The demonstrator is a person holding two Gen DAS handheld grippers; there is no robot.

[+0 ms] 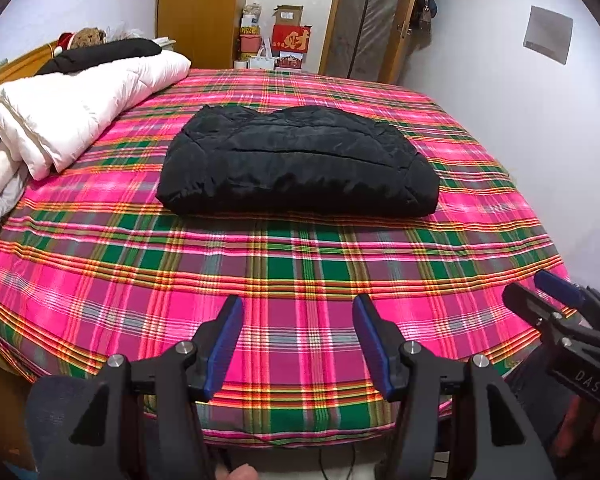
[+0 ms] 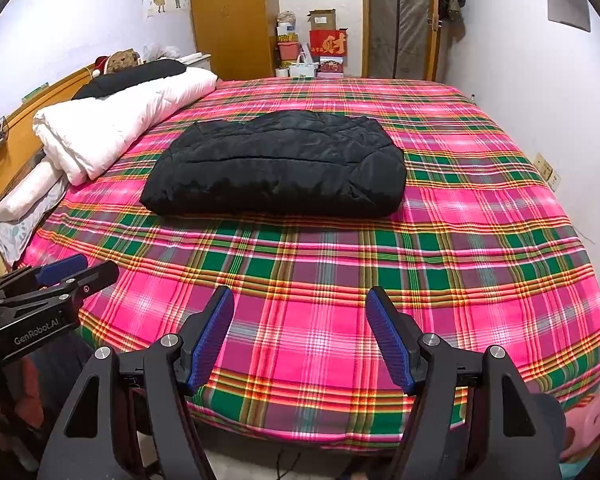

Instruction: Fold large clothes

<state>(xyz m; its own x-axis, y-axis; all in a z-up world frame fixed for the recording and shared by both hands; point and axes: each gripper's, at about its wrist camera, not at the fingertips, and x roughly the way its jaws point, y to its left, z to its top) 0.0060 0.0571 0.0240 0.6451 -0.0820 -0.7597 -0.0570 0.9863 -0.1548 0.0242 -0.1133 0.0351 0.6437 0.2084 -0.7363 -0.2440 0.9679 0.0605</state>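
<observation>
Both tongs hang over the near edge of the bed (image 1: pixel 100 264), side by side, and both are empty. The left tongs (image 1: pixel 298 322) stand wide, blue pads apart with nothing but plaid sheet showing between them. The right tongs (image 2: pixel 300 316) match them, gaping just as wide over the same stretch of sheet, holding nothing.

Out ahead of both, well beyond the fingertips, the black padded jacket (image 1: pixel 296 160) lies in the middle of the bed. It sits as a thick, squared bundle, layers stacked, with a rounded fold along the edge facing the tongs. From the left tongs it lies straight ahead; from the right tongs, ahead and a touch to the left.

Off to the left of the tongs, a rolled white quilt (image 1: pixel 76 108) lies along the headboard, clear of the jacket.

By the look of it, the folding is largely finished, and this is either a pause at the end or a check before one last tidy. If another fold is wanted, both tongs must reach forward across the sheet, take the near corners of the bundle and carry them over together. That puffy filling will likely spring back, so a firm bite on the layers matters.
</observation>
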